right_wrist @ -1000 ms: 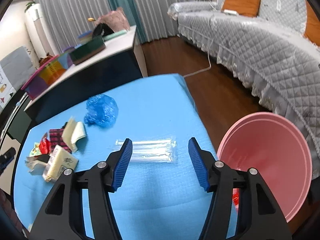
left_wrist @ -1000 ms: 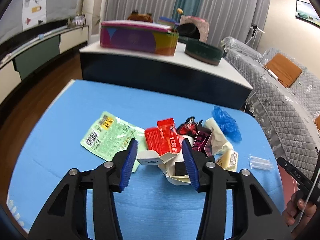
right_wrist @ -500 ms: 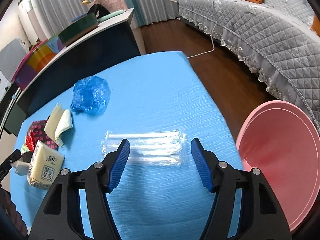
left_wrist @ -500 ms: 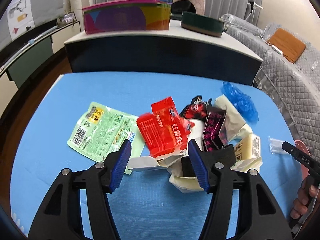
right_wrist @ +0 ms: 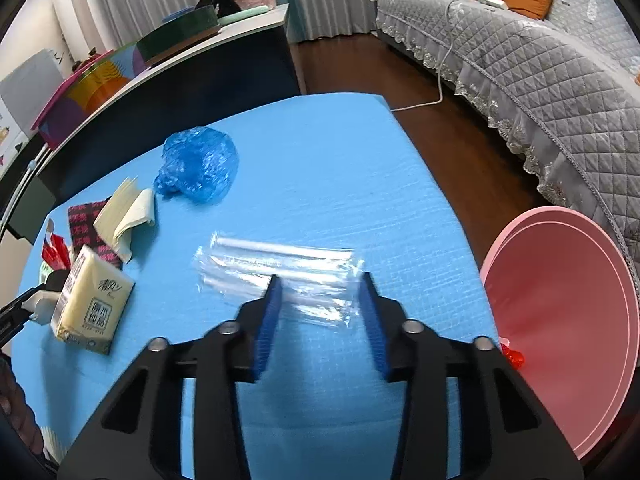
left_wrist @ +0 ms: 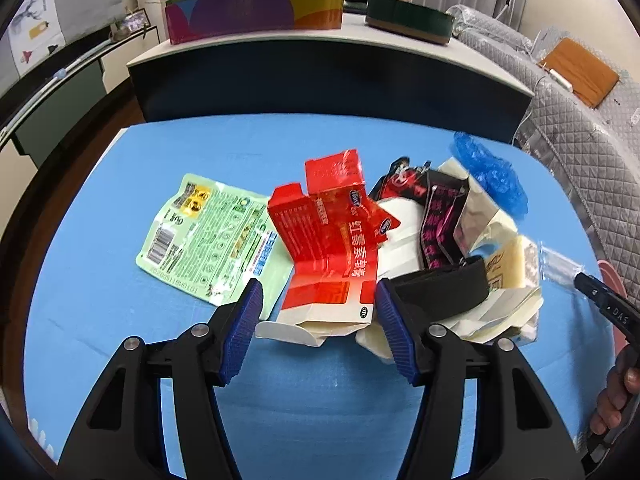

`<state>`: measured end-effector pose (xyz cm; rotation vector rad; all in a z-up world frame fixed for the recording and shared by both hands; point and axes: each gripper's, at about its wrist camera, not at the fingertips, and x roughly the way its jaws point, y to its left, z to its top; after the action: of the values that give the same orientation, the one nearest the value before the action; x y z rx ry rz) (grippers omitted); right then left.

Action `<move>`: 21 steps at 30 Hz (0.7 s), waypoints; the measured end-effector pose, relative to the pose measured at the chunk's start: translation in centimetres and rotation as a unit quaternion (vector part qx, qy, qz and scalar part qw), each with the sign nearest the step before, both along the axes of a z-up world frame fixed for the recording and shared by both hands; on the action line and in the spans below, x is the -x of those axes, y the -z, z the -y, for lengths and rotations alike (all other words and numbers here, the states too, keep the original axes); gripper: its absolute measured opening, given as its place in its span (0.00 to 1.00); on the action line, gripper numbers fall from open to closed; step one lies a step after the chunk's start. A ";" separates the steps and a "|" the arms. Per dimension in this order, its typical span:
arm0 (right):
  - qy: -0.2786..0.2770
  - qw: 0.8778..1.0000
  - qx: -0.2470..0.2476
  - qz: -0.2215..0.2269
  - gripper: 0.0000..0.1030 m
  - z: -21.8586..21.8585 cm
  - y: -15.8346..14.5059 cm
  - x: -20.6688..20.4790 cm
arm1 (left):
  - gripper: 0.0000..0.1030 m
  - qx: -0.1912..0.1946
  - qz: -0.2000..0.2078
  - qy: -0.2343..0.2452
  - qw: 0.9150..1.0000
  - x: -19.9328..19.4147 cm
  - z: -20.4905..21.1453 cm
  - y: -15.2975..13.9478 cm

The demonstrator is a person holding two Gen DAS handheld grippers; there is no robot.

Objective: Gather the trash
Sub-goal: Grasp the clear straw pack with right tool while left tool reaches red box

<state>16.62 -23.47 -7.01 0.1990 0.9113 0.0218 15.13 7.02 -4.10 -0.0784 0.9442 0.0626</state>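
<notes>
On the blue table, my left gripper point(left_wrist: 318, 320) is open, its jaws on either side of the near end of a flattened red carton point(left_wrist: 332, 248). A green wrapper point(left_wrist: 208, 232) lies to its left; dark snack wrappers point(left_wrist: 436, 220), a tissue pack point(left_wrist: 508, 264) and a blue plastic bag point(left_wrist: 492, 172) lie to its right. My right gripper point(right_wrist: 320, 320) is open, its jaws around the near edge of a clear plastic wrapper point(right_wrist: 276, 272). The tissue pack point(right_wrist: 94, 304) and blue bag point(right_wrist: 198, 166) lie to its left.
A pink bin point(right_wrist: 568, 300) stands on the floor off the table's right edge, with a red scrap inside. A dark counter point(left_wrist: 320, 68) with boxes is behind the table. A grey quilted sofa point(right_wrist: 540, 68) is at the right.
My left gripper has moved forward to the red carton, which now sits between its jaws. My right gripper has come forward and down over the clear wrapper and its jaws have narrowed a little.
</notes>
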 end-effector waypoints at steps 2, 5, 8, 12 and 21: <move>-0.013 1.000 -0.005 -0.001 0.18 -0.2 -0.1 0.2 | 0.56 0.001 -0.008 -0.001 1.000 0.0 -0.1 0.2; -0.035 0.999 -0.008 -0.002 0.07 -0.9 -0.3 0.6 | 0.56 0.002 -0.017 -0.002 1.000 0.1 -0.2 0.4; -0.049 0.999 -0.007 0.000 0.04 -1.4 -0.5 0.9 | 0.56 0.003 -0.023 -0.004 1.000 0.2 -0.3 0.5; -0.062 0.998 -0.007 -0.001 0.04 -1.8 -0.7 1.2 | 0.56 0.001 -0.033 -0.003 0.999 0.2 -0.3 0.7; -0.057 0.998 -0.006 0.020 0.40 -1.2 -1.5 1.5 | 0.58 -0.018 -0.042 0.002 0.999 0.0 0.2 1.1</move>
<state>15.07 -22.25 -5.55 0.1571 0.8829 0.1362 15.10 6.85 -5.25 -0.0418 1.0269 0.0799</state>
